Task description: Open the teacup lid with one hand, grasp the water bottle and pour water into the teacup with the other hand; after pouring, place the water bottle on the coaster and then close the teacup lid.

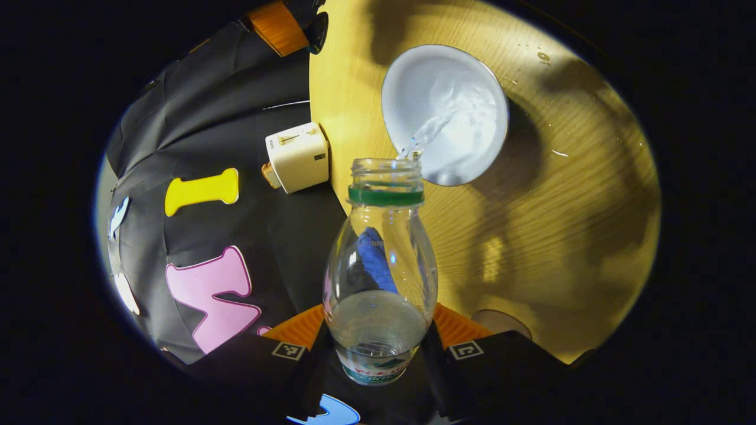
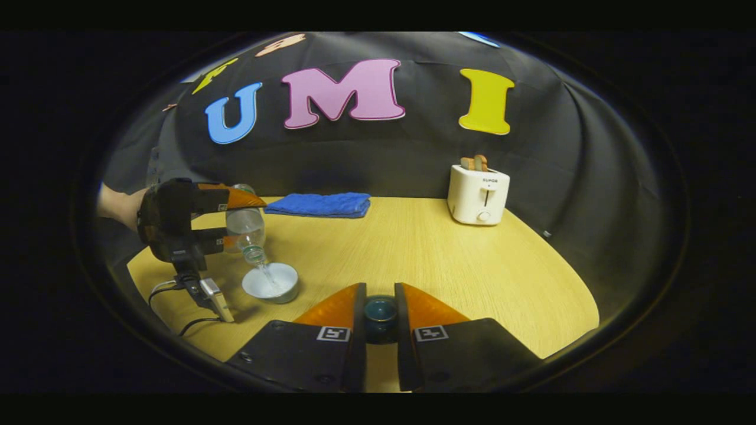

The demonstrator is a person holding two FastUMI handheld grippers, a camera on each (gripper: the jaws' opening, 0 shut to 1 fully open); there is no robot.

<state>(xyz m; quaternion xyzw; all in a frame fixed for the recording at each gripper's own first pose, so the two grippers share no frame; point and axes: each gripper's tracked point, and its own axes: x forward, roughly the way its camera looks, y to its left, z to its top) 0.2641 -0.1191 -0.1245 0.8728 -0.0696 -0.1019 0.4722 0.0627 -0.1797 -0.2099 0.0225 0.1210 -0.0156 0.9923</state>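
One water bottle clamped between both fingers of the left gripper, long axis running forward from the fingers, open mouth tipped down toward one white teacup just ahead; thin stream falling from mouth into cup. In the right gripper view, same bottle tilted neck-down over the cup, far to the left. Right gripper narrowed on one dark teacup lid, both fingers pressing it. Beyond, on one wooden table: one blue cloth, one toaster
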